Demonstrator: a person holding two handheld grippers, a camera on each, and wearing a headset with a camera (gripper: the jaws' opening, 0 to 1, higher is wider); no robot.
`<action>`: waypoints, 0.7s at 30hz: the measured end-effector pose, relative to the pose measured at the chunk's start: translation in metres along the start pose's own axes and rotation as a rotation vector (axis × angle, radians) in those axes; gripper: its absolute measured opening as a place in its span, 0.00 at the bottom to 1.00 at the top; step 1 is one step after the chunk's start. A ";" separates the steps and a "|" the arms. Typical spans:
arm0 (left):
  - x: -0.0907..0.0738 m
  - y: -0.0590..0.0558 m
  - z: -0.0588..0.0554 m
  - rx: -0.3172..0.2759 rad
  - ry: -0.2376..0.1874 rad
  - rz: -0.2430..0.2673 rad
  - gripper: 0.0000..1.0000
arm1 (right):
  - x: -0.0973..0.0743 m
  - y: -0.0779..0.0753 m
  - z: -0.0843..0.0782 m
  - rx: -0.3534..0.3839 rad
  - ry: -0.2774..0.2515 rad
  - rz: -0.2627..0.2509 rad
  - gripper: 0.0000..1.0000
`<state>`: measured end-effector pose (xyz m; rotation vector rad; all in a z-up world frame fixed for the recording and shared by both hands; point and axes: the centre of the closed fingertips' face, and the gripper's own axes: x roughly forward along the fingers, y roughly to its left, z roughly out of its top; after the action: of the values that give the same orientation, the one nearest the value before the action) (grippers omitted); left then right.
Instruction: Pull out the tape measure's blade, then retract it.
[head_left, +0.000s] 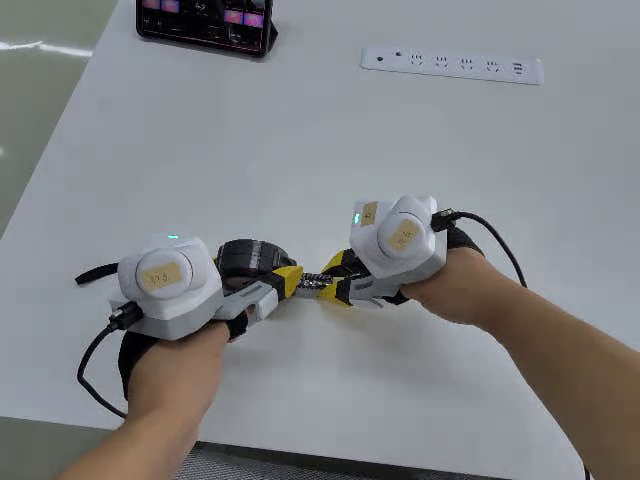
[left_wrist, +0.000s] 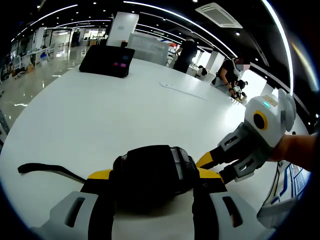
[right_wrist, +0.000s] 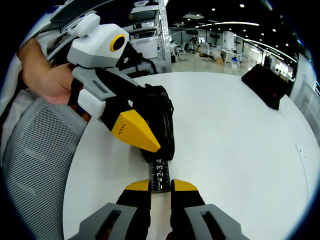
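Tape measure (head_left: 250, 258) lies on the white table (head_left: 300, 130), close to the near edge and a little to the left of the middle in the head view. It is black and round. Your left gripper (left_wrist: 152, 175) is closed on the tape measure, one jaw pressing on each side of it. A black strap (left_wrist: 45, 170) trails from it on the table toward 9 o'clock, as the head view shows.

From the case, a short piece of the blade (right_wrist: 159, 172) comes out toward 3 o'clock. In the right gripper view you can read the numbers 2, 3 and 4 on it. Your right gripper (right_wrist: 160, 186) pinches the end of the blade between its yellow tips, and the jaws are nearly together. The two grippers are near each other, with the blade stretched between them just above the table.

Farther out, at 12 o'clock from the case, a dark tablet (head_left: 205, 22) stands at the far edge of the table with its screen lit. A white power strip (head_left: 452, 65) lies flat at about 1 o'clock, well apart from both grippers.
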<state>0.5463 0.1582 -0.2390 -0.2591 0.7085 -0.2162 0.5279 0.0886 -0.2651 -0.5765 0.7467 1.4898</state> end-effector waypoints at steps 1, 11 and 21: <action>0.000 0.000 0.000 0.000 0.000 0.000 0.59 | 0.001 0.000 0.001 -0.001 -0.001 0.000 0.11; 0.000 -0.001 0.000 -0.002 0.000 -0.001 0.59 | 0.010 0.000 0.010 -0.008 -0.012 0.007 0.11; 0.000 0.000 0.000 -0.002 0.000 -0.001 0.59 | 0.018 0.001 0.018 -0.015 -0.023 0.011 0.11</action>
<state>0.5465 0.1579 -0.2390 -0.2613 0.7085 -0.2169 0.5277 0.1141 -0.2662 -0.5669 0.7222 1.5111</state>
